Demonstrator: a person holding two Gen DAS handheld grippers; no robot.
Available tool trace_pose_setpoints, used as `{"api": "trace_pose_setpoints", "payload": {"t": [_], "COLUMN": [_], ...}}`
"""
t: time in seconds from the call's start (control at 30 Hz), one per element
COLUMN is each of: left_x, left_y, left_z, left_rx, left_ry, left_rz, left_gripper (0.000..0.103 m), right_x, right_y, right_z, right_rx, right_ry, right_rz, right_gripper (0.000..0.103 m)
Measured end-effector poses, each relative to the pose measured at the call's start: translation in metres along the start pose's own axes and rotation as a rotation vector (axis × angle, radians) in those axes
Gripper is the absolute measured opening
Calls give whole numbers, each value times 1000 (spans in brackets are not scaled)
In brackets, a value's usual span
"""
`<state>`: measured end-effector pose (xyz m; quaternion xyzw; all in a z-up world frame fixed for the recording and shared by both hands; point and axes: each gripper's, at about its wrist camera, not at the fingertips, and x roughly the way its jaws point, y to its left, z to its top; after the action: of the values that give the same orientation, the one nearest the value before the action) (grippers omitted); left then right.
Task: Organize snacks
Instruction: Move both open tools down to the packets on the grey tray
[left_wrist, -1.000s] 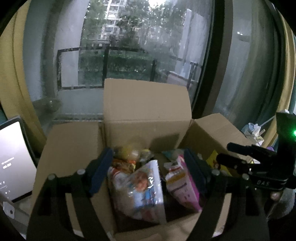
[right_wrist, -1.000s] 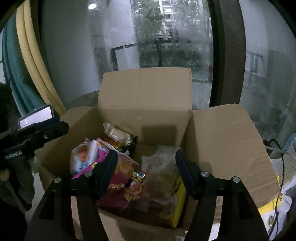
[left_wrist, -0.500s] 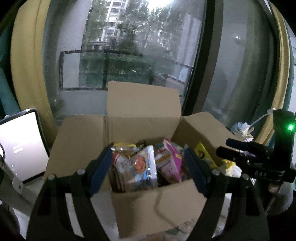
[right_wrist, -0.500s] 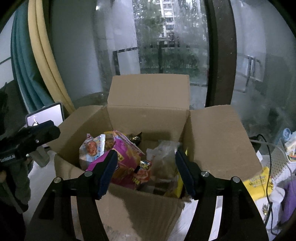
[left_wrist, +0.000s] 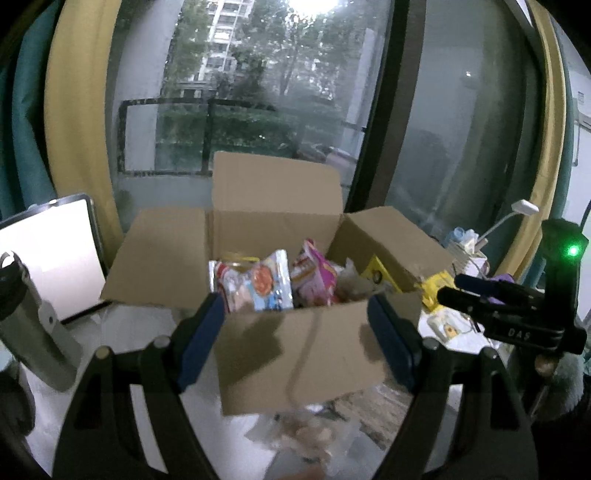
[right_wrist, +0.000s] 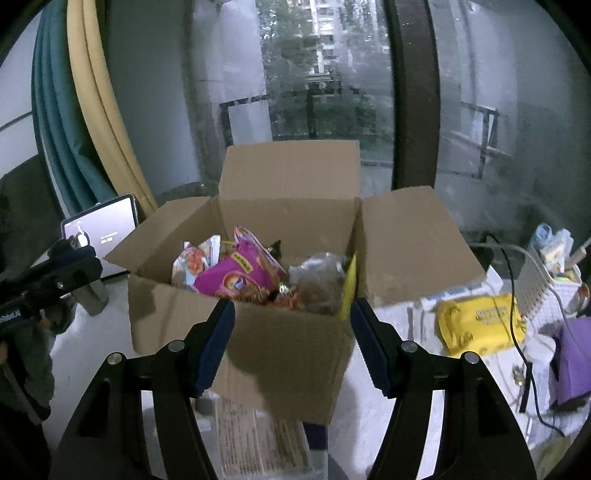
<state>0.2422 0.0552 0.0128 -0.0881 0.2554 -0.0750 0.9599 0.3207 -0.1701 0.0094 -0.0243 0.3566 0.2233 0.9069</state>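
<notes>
Left gripper (left_wrist: 295, 343): jaws apart, nothing between the blue pads; the near wall of the cardboard box (left_wrist: 295, 354) shows through the gap but is not touched. Right gripper (right_wrist: 291, 339): likewise released and empty, framing the same box from the other side.

Task items: the snacks stand upright and crowded in the open box, flaps folded outward. A pale packet with an orange disc (left_wrist: 266, 284) sits at the left, a magenta packet (right_wrist: 240, 277) at centre, a crumpled clear bag (right_wrist: 317, 280) beside it, and a yellow pack (right_wrist: 349, 284) against the right wall. Loose clear-wrapped items lie on the white tabletop (right_wrist: 92, 350) just in front of the box, blurred. A yellow pouch (right_wrist: 480, 325) rests on the table right of the box, with cables and a white basket (right_wrist: 543, 288) beyond. A tablet (left_wrist: 55, 258) stands left of the box.

Assessment: both grippers appear clear of the box, between picks. For the next pick, choose one item only; a loose item outside the box seems the likelier candidate. Approach film wrappers low and close on a seam or edge, since slack film slips. Keep the two grippers from crossing, and avoid the cables.
</notes>
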Motion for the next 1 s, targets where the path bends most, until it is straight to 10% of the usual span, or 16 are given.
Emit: {"api": "trace_pose_setpoints", "payload": {"t": [1.0], "left_x": [17], "left_y": [-26], "left_z": [-107], "left_rx": [-15], "left_ry": [222], "left_rz": [-15], "left_gripper": [81], "right_x": [-14], "right_y": [-27], "right_z": [-122], "right_rx": [70], "right_ry": [160], "right_rz": [-3], "right_gripper": [68]}}
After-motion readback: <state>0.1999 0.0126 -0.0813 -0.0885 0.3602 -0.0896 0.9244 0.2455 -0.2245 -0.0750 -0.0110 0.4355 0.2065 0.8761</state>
